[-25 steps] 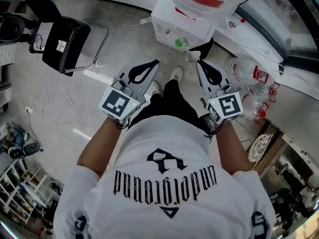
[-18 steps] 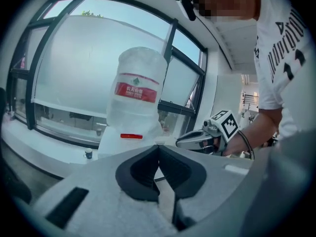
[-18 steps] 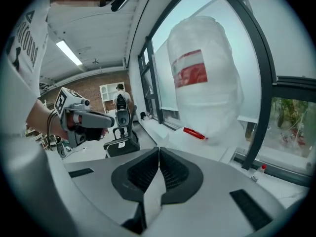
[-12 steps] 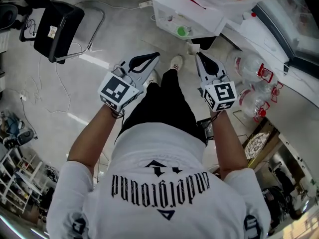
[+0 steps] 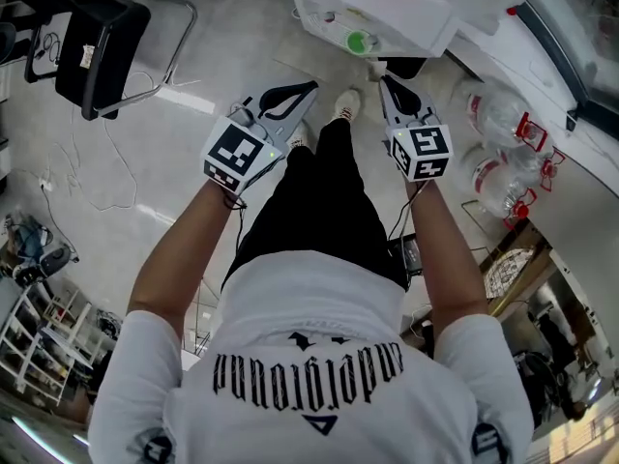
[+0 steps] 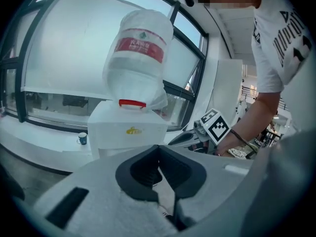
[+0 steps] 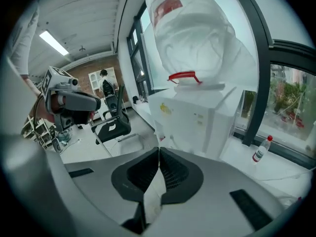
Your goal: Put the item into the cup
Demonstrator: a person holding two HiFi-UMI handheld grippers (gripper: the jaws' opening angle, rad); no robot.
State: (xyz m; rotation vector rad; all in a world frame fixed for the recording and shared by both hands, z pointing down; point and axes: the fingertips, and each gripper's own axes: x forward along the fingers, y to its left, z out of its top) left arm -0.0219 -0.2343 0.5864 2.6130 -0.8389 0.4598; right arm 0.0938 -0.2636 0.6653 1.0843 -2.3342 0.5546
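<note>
I am standing in front of a white water dispenser [image 5: 372, 13] that carries an upturned water jug [image 6: 138, 58]. A small blue and white cup [image 6: 82, 138] stands on the window ledge left of the dispenser. A green round thing [image 5: 360, 42] sits on the dispenser's front; what it is cannot be told. My left gripper [image 5: 306, 89] and right gripper [image 5: 385, 81] are held out at waist height, pointing toward the dispenser. The jaws of the left gripper [image 6: 159, 148] meet with nothing between them, and so do those of the right gripper [image 7: 159, 149]. No loose item shows.
A black office chair [image 5: 97, 42] stands on the floor to the left, with cables lying near it. Spare water jugs [image 5: 498, 158] lie to the right below the window ledge. A small plastic bottle [image 7: 259, 148] stands on the ledge right of the dispenser.
Both grippers have moved forward toward the dispenser and closer together in line. The dispenser has slid up to the top edge of the head view. The jaws stay shut.
</note>
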